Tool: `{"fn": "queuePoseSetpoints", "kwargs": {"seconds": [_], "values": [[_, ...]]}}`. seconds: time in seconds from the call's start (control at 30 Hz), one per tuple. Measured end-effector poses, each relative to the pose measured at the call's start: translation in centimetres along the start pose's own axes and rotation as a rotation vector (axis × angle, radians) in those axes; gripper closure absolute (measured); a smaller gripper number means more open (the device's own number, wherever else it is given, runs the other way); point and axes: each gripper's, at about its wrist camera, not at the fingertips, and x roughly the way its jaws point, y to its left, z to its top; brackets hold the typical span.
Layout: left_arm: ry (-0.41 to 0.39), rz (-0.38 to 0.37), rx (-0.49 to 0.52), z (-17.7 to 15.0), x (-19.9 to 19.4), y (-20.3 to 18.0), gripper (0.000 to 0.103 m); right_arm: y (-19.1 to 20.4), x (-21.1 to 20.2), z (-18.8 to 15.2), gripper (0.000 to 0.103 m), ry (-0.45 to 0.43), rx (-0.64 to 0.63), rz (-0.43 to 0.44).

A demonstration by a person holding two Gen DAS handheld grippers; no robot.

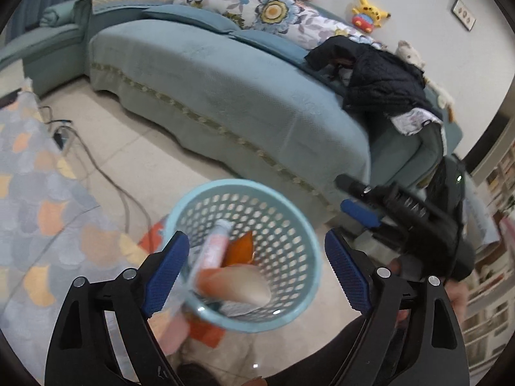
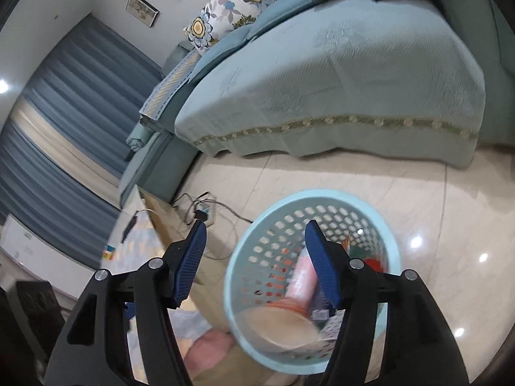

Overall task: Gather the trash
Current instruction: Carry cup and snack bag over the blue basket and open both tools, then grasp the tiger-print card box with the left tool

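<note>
Inside the light-blue perforated basket (image 1: pixel 291 225) on the floor, a pink tube (image 1: pixel 214 247) is seen tilted, capped end toward the sofa (image 1: pixel 209 74). Left gripper (image 1: pixel 256 273) and right gripper (image 2: pixel 256 257) are held spread, empty.

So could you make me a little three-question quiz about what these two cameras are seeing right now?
1. True or false: the light blue perforated basket stands on the sofa.
2. Multiple choice: both the left gripper and the right gripper are A) shut on trash, B) open with nothing between the fingers, C) out of view.
3. Fill in: a pink tube lies ____ the basket.

Key
1. False; it stands on the tiled floor in front of the sofa.
2. B
3. inside
</note>
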Motion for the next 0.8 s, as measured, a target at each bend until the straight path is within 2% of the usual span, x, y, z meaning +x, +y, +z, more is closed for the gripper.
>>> {"fn": "queuePoseSetpoints", "kwargs": {"seconds": [0.1, 0.2, 0.3, 0.47, 0.57, 0.7, 0.73, 0.8], "values": [[-0.001, 0.058, 0.021, -1.0, -1.4, 1.1, 0.019, -0.2, 0.3, 0.0, 0.043, 0.014, 0.030, 0.026], [0.002, 0.181, 0.061, -2.2, -3.0, 2.6, 0.019, 0.0, 0.4, -0.1, 0.043, 0.017, 0.031, 0.030], [0.012, 0.431, 0.123, -4.1, -5.8, 5.8, 0.019, 0.9, 0.5, -0.5, 0.043, 0.018, 0.003, 0.028], [-0.034, 0.708, 0.170, -5.3, -12.4, 12.6, 0.019, 3.3, 1.5, -1.3, 0.043, 0.022, -0.063, 0.018], [-0.049, 0.787, 0.104, -5.8, -16.1, 17.8, 0.019, 5.7, 2.2, -2.1, 0.043, 0.035, -0.113, 0.042], [-0.039, 0.866, -0.036, -6.9, -19.9, 25.8, 0.019, 10.0, 3.2, -3.9, 0.043, 0.057, -0.207, 0.087], [-0.037, 0.893, -0.097, -7.3, -21.0, 28.7, 0.019, 10.8, 3.5, -4.3, 0.043, 0.064, -0.220, 0.093], [-0.045, 0.895, -0.164, -7.5, -22.4, 32.2, 0.019, 13.1, 4.4, -5.5, 0.043, 0.093, -0.239, 0.116]]}}
